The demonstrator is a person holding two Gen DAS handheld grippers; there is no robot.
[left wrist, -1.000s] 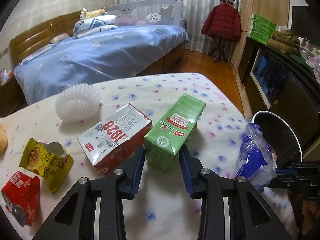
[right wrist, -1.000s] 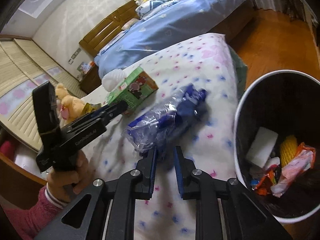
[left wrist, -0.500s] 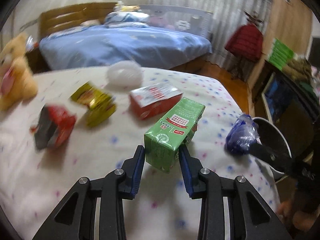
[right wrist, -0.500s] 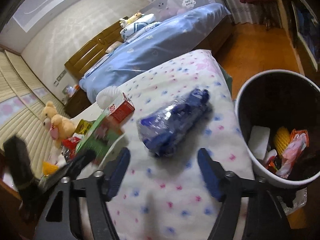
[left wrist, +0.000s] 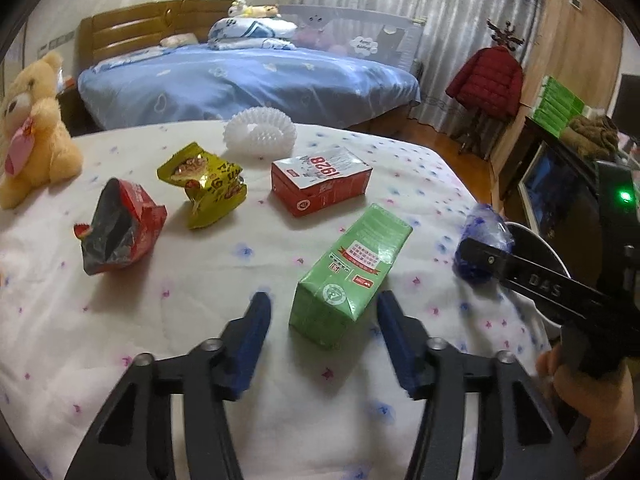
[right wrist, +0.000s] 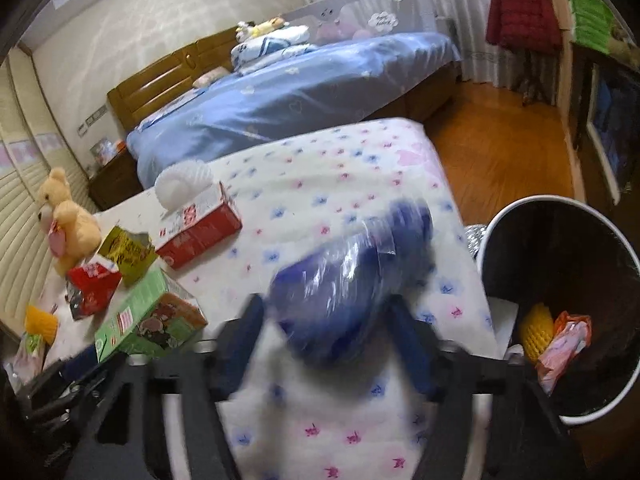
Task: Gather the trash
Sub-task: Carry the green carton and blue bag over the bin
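Your left claw (left wrist: 320, 332) has just opened, pads clear of the green carton (left wrist: 348, 276) lying on the surface (left wrist: 200, 280). Your right claw (right wrist: 326, 326) is closing around the blue wrapper (right wrist: 348, 280); next, carry it to the bin (right wrist: 560, 320)

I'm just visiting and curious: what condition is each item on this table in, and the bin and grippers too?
Green carton: lying flat, unheld.
Red carton: lying on its side.
Yellow snack bag: torn open, crumpled.
Red snack bag: torn open, gaping.
Blue plastic bag: crumpled, between right pads.
Trash bin: upright, partly filled.
Left hand-held gripper: open, astride green carton.
Right hand-held gripper: closing; contact blurred.
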